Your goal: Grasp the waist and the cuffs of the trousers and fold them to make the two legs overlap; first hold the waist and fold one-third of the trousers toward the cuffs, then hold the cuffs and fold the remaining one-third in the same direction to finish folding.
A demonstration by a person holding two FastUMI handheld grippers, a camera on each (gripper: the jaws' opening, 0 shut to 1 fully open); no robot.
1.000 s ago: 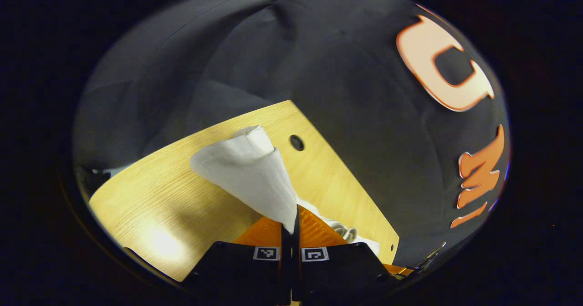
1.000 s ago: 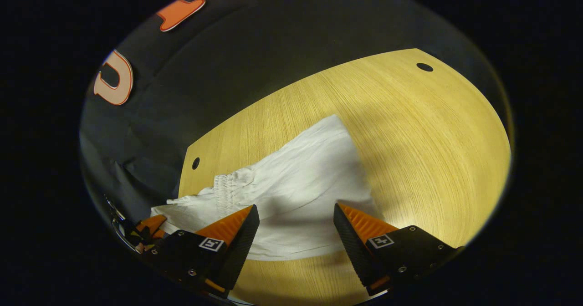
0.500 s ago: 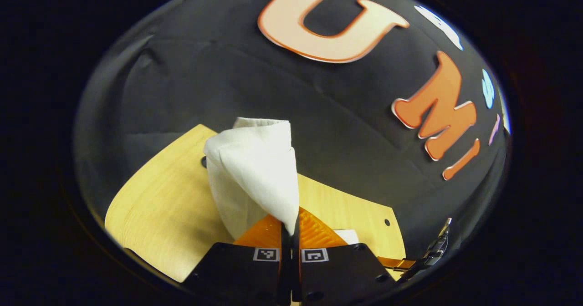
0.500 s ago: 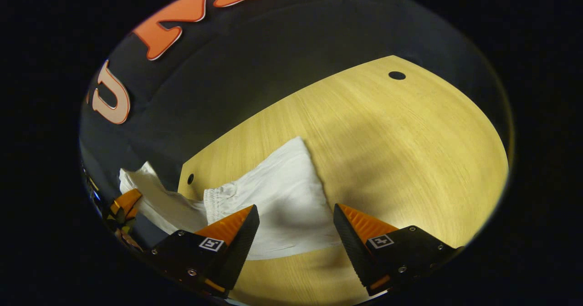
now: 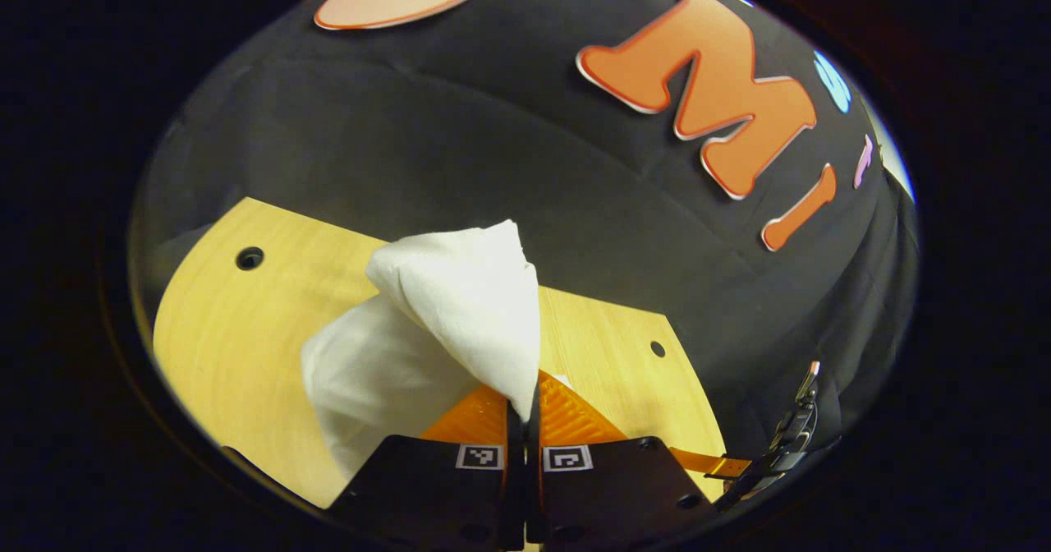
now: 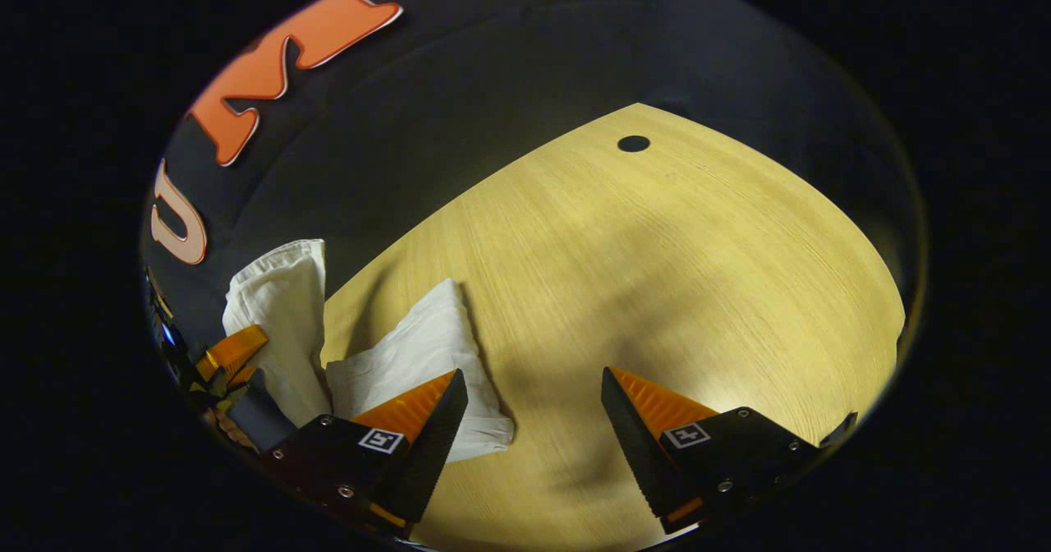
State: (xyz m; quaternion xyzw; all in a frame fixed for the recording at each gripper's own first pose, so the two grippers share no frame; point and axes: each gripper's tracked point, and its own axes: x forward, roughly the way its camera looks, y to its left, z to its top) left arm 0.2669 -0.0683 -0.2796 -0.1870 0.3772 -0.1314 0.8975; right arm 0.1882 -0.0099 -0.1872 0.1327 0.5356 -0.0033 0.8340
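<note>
Left tongs [image 5: 523, 404], clamped on the white trousers [image 5: 460, 305], have lifted the cloth off the tabletop [image 6: 657, 273]; right tongs [image 6: 534, 400] gape empty, so overlapping the legs is underway

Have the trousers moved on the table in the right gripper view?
Yes. The trousers have slid left across the table, away from its hole.

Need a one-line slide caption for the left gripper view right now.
Left tool shut on a lifted fold of the white trousers above the wooden table.
</note>
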